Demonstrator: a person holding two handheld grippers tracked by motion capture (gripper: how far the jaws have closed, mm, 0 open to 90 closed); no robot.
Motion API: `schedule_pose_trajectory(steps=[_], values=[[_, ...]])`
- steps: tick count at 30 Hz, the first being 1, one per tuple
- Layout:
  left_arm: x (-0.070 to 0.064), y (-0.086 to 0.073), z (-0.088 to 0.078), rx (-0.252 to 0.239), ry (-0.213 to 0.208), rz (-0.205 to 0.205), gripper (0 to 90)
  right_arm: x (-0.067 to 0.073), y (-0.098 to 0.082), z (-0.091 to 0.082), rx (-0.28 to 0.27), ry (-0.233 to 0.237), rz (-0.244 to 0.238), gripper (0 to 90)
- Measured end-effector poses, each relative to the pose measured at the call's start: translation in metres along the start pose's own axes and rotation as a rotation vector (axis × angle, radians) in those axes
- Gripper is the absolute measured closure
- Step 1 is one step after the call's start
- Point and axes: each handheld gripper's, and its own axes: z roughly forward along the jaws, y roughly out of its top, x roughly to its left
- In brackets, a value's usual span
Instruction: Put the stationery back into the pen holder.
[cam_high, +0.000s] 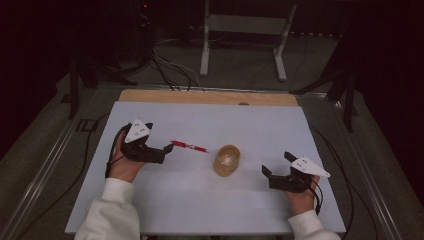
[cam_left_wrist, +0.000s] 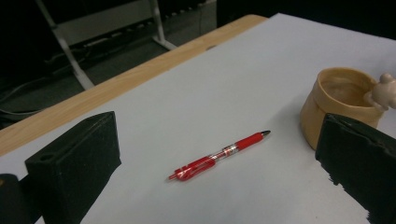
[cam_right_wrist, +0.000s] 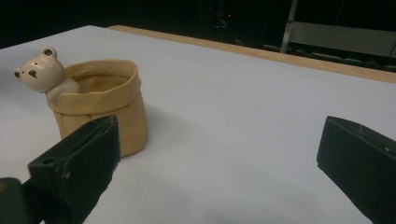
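Observation:
A red pen (cam_high: 190, 146) (cam_left_wrist: 220, 154) lies flat on the white table top, its dark tip toward a tan sack-shaped pot (cam_high: 227, 160) (cam_left_wrist: 339, 105) (cam_right_wrist: 103, 103). A small bear figure (cam_right_wrist: 43, 72) (cam_left_wrist: 384, 90) leans over the pot's rim. My left gripper (cam_high: 169, 149) (cam_left_wrist: 219, 175) is open just left of the pen, which lies between and beyond its jaws. Right of the pot my right gripper (cam_high: 265, 172) (cam_right_wrist: 215, 168) stands open with nothing between its jaws.
The white sheet (cam_high: 260, 125) covers a wooden table whose far edge (cam_high: 210, 97) shows bare. Cables (cam_high: 172, 72) and a metal stand (cam_high: 245, 30) sit on the floor beyond. Dark surroundings ring the table.

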Motion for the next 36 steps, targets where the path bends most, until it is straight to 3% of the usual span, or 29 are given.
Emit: schedule_pose_trajectory(steps=[12, 23, 36], values=[[-0.001, 0.010, 0.040, 0.065, -0.023, 0.010, 0.4, -0.001, 0.000, 0.000, -0.001, -0.003, 0.006, 0.2], [-0.001, 0.006, 0.067, 0.077, -0.039, 0.000, 0.4, -0.001, -0.001, 0.001, 0.001, -0.001, 0.009, 0.2], [-0.003, 0.003, 0.087, 0.081, -0.051, -0.004, 0.5, -0.002, -0.001, 0.002, 0.005, 0.001, 0.013, 0.2]])
